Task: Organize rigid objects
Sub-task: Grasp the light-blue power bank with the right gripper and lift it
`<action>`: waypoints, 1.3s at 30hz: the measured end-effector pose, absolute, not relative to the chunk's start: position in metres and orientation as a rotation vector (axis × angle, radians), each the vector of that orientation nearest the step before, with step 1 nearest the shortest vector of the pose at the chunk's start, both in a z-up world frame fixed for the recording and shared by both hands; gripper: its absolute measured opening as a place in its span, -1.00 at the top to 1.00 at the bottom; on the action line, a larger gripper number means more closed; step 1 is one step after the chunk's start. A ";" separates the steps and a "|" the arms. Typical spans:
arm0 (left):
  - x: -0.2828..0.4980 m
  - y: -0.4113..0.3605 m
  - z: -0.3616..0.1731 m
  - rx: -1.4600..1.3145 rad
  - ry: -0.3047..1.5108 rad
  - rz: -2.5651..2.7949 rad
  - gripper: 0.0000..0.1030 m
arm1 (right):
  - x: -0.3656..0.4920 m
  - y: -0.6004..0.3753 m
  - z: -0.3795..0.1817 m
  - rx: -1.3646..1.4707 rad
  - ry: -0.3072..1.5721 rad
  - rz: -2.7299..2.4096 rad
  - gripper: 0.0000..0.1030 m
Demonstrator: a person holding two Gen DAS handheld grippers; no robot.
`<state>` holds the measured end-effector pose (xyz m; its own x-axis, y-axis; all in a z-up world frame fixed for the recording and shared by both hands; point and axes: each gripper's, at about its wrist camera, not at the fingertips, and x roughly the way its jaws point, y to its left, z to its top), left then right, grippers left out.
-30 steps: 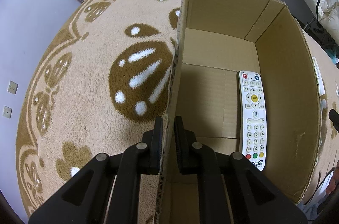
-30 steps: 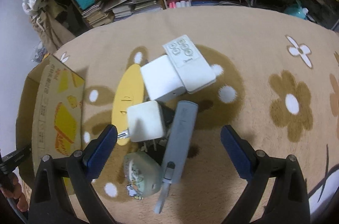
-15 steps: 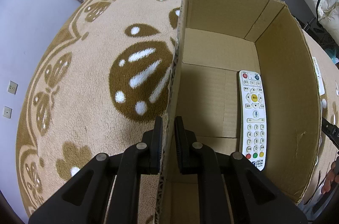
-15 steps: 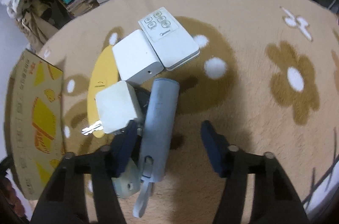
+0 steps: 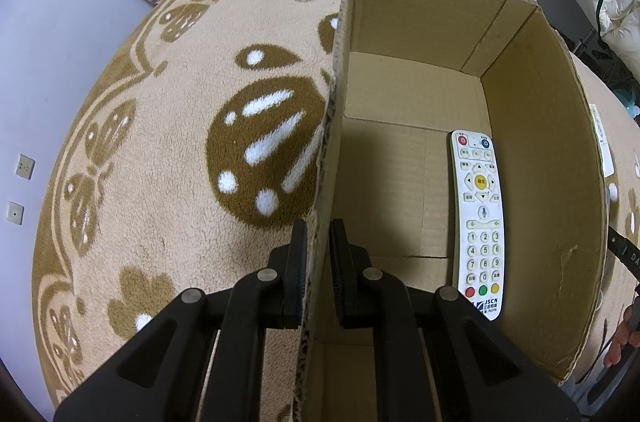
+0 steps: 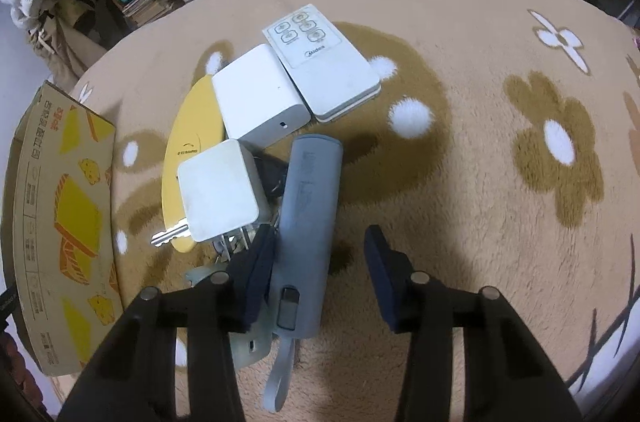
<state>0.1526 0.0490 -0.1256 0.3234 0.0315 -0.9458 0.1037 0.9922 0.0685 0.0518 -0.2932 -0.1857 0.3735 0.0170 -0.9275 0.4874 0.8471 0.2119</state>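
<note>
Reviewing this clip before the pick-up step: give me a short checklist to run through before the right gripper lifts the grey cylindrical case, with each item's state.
1. Left gripper clamped on the brown cardboard box wall: ok.
2. Box has free floor beside the white remote control: ok.
3. Grey cylindrical case sits between the right gripper fingers: ok.
4. Both fingers pressing on the case: not ok; the jaws have just been closing, yet the right finger stands clear of it.
5. Left finger free of the pale green item and white square charger: cannot tell.
6. Grey wrist strap free of snags: ok.
</note>
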 end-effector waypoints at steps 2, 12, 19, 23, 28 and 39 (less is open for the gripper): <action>0.153 0.049 -0.125 0.120 1.242 -0.048 0.78 | 0.052 -0.291 -0.185 0.485 1.163 -0.325 0.04; 0.152 0.047 -0.125 0.130 1.245 -0.044 0.78 | 0.048 -0.283 -0.181 0.444 1.177 -0.351 0.42; 0.152 0.047 -0.124 0.124 1.246 -0.045 0.77 | 0.049 -0.294 -0.195 0.533 1.196 -0.335 0.39; 0.152 0.047 -0.124 0.124 1.246 -0.045 0.77 | 0.050 -0.299 -0.201 0.571 1.194 -0.330 0.38; 0.152 0.047 -0.124 0.126 1.245 -0.046 0.77 | 0.046 -0.304 -0.204 0.609 1.180 -0.325 0.39; 0.152 0.048 -0.125 0.122 1.248 -0.047 0.77 | 0.040 -0.301 -0.185 0.580 1.102 -0.357 0.43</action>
<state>0.1524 0.0480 -0.1245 0.3169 0.0310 -0.9479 0.1023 0.9925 0.0667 0.0401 -0.3013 -0.1848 0.4175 0.0121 -0.9086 0.5428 0.7986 0.2600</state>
